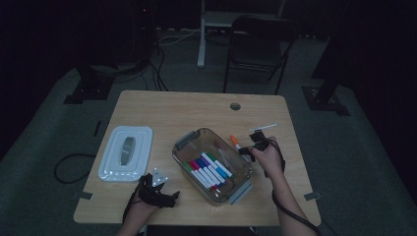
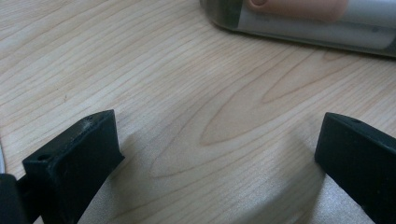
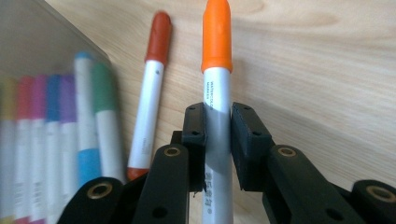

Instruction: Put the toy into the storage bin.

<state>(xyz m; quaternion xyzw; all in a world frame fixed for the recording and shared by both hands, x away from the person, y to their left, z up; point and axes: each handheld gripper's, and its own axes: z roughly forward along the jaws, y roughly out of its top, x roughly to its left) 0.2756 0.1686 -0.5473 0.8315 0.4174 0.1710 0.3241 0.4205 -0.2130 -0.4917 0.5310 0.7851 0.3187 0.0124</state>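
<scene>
Between the right tongs [image 3: 218, 135] stands the clamped orange marker [image 3: 217, 70].

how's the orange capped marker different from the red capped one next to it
The orange-capped marker is clamped between the right gripper's jaws; the red-capped marker lies free on the table, touched by nothing. The orange one's cap is bright orange, the red one's a darker red-orange. The red one lies closer to the clear bin of markers. Both have white barrels and point much the same way.
</scene>
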